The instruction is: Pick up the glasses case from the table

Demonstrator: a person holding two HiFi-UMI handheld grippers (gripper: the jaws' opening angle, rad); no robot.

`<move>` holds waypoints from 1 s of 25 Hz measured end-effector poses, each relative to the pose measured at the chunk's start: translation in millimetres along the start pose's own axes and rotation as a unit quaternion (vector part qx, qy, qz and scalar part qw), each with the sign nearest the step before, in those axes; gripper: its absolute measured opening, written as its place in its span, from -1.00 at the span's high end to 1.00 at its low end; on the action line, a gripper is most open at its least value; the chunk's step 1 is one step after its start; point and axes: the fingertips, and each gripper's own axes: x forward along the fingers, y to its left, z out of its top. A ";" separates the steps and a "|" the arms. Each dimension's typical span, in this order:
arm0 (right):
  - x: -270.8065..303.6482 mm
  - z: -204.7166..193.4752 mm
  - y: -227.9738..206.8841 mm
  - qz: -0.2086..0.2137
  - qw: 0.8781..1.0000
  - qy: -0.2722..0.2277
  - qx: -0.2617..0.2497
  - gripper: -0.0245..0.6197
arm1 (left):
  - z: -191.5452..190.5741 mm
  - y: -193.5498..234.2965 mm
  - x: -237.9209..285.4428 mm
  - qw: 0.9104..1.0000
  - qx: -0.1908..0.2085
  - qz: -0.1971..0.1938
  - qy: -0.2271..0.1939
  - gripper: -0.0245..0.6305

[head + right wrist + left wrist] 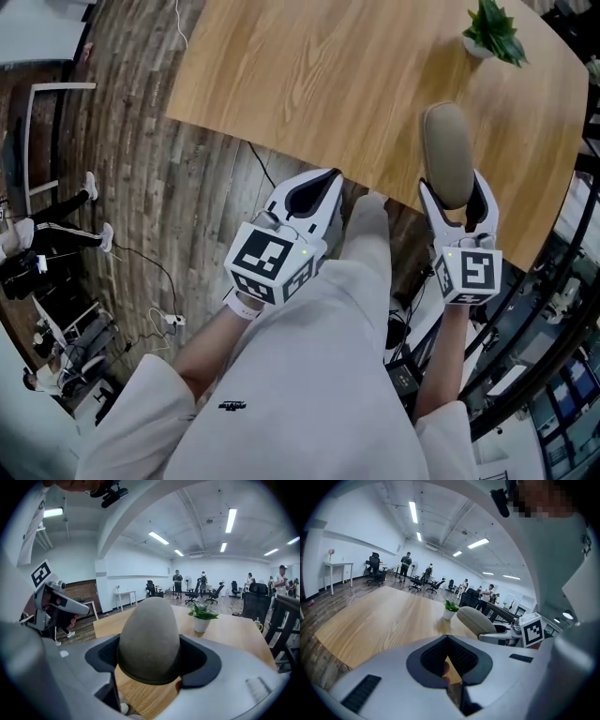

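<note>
My right gripper (453, 194) clamps the case (447, 148) over the table (347, 84); my left gripper (323, 183) is closed and empty.

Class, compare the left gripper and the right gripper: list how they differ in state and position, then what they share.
The left gripper has its fingers closed on nothing, while the right gripper clamps the glasses case between its fingers. The left gripper sits just short of the table edge, while the right gripper holds its case out over the tabletop. Both carry a marker cube and point toward the table.
</note>
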 end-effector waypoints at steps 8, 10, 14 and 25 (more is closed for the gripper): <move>-35.3 46.8 17.0 -0.025 0.999 -0.041 0.005 -0.25 | 28.1 8.5 -35.5 0.999 0.003 0.008 -0.036 0.92; -45.3 57.2 18.6 -0.031 0.998 -0.050 0.009 -0.25 | 34.4 9.3 -42.5 0.999 0.005 0.009 -0.045 0.92; -65.6 73.8 20.6 -0.046 0.997 -0.066 0.006 -0.25 | 46.0 8.6 -53.3 0.998 0.010 0.007 -0.061 0.92; -113.8 105.4 35.0 -0.077 0.991 -0.113 0.005 -0.25 | 77.3 -3.6 -85.4 0.993 0.044 -0.003 -0.108 0.92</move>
